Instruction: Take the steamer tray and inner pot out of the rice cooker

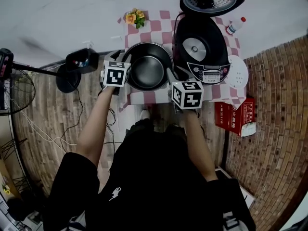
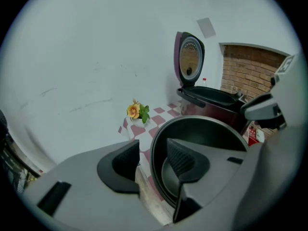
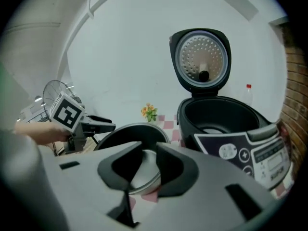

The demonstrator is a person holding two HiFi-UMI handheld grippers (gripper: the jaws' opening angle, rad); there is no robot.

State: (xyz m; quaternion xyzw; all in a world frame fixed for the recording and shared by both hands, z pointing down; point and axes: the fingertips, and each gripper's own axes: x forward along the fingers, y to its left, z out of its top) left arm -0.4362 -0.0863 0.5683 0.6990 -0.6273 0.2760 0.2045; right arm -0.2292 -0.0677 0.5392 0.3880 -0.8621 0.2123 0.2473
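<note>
The dark inner pot (image 1: 149, 69) stands on the checked tablecloth (image 1: 144, 98), left of the open rice cooker (image 1: 202, 52). A white perforated steamer tray (image 1: 237, 72) lies to the cooker's right. My left gripper (image 1: 120, 57) is at the pot's left rim. In the left gripper view it (image 2: 153, 160) is open and straddles the rim of the pot (image 2: 211, 129), one jaw inside, one outside, with a gap on both sides. My right gripper (image 1: 172, 74) hovers by the pot's right rim. In the right gripper view it (image 3: 149, 165) is open, with the pot (image 3: 139, 131) showing through the gap.
A small flower pot (image 1: 135, 17) sits at the table's back left and a plastic bottle (image 1: 236, 25) behind the cooker. On the floor are a red box (image 1: 236, 117) to the right, a fan (image 1: 14, 90) and a dark stand (image 1: 77, 64) to the left.
</note>
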